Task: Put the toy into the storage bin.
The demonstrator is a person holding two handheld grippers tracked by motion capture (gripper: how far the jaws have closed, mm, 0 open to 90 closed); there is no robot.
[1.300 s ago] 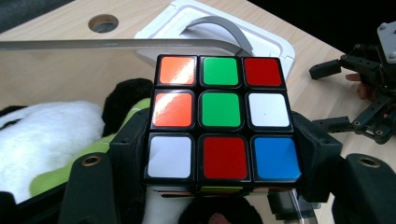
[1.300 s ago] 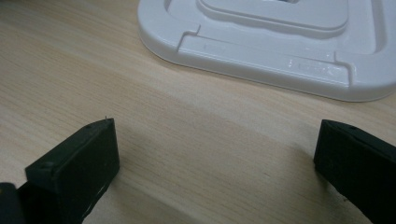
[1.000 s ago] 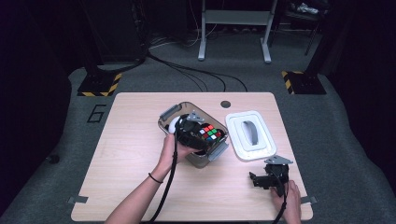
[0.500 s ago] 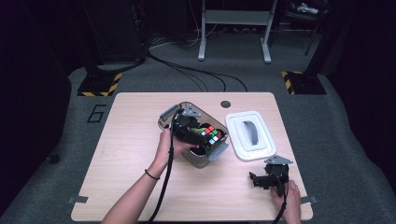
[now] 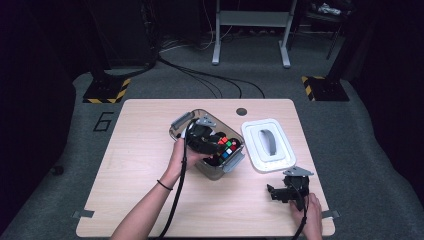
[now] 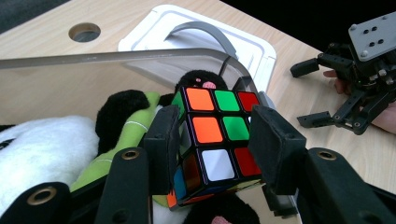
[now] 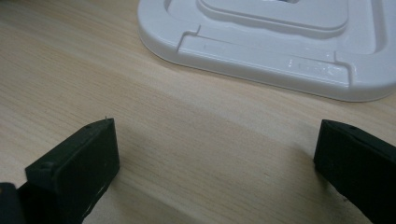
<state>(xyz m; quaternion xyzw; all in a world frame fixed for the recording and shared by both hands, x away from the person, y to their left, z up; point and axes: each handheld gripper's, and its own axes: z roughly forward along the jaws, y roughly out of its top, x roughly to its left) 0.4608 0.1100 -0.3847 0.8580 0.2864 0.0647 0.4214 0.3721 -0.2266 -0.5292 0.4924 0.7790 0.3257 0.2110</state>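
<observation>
The left tool (image 6: 212, 154) reaches into the clear bin (image 5: 182, 122) at the middle of the wooden surface (image 5: 140, 150), and its jaws have just been closing on the puzzle cube (image 6: 215, 135). In the left gripper view both black pads (image 6: 273, 149) press against opposite sides of the cube, so the tool is clenched on it. The cube sits inside the bin, on top of soft toys: a white plush (image 6: 42, 144) to its left, a green and black plush (image 6: 128, 121) just beside it, and a dark plush (image 6: 201, 79) behind it. From above, the cube's coloured squares show at the bin's right end, under the left hand (image 5: 182, 155).

The white lid (image 5: 265, 145) lies flat on the surface just to the right of the bin, its grey handle up.

The right tool (image 5: 277, 192) rests low over the surface near the front right corner, held by the right hand (image 5: 310, 215). Its jaws stand wide apart with only bare wood between them, released, and the lid's edge lies just ahead of them in the right gripper view.
</observation>
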